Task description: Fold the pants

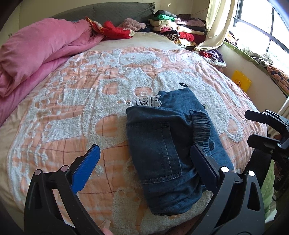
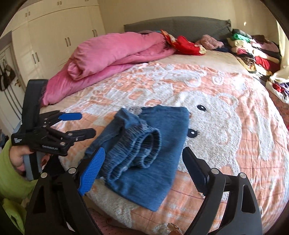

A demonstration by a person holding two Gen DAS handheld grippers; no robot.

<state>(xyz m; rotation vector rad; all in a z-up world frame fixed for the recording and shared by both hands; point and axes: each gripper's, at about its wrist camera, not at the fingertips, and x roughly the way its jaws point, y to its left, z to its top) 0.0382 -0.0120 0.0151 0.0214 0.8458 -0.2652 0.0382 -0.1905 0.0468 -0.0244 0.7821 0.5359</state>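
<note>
two hand-held grippers frame the near edge of the scene. left hand-held gripper (image 1: 143, 159): fingers spread wide, grasping nothing, one blue pad (image 1: 86, 168) over bare bedspread and the other finger (image 1: 204, 160) over the right side of the jeans; whether it touches the cloth cannot be told. right hand-held gripper (image 2: 143, 166): also spread wide and holding nothing, its two fingers on either side of the gathered waistband (image 2: 137, 150).

one pair of blue denim pants (image 1: 162, 144) lies folded into a compact bundle on the bed, close to its near edge, with the elastic waistband uppermost and a strip of white lace (image 1: 144, 102) showing at the far end.

one peach-and-white tufted bedspread (image 1: 72, 101) covers the bed. one rolled pink duvet (image 1: 36, 54) lies along the left side. one red garment (image 1: 115, 29) and one mauve fluffy item (image 1: 131, 23) rest near the grey headboard (image 1: 117, 10). one stack of folded clothes (image 1: 173, 27) stands at the far right corner. white wardrobe doors (image 2: 54, 36) line the left wall.
</note>
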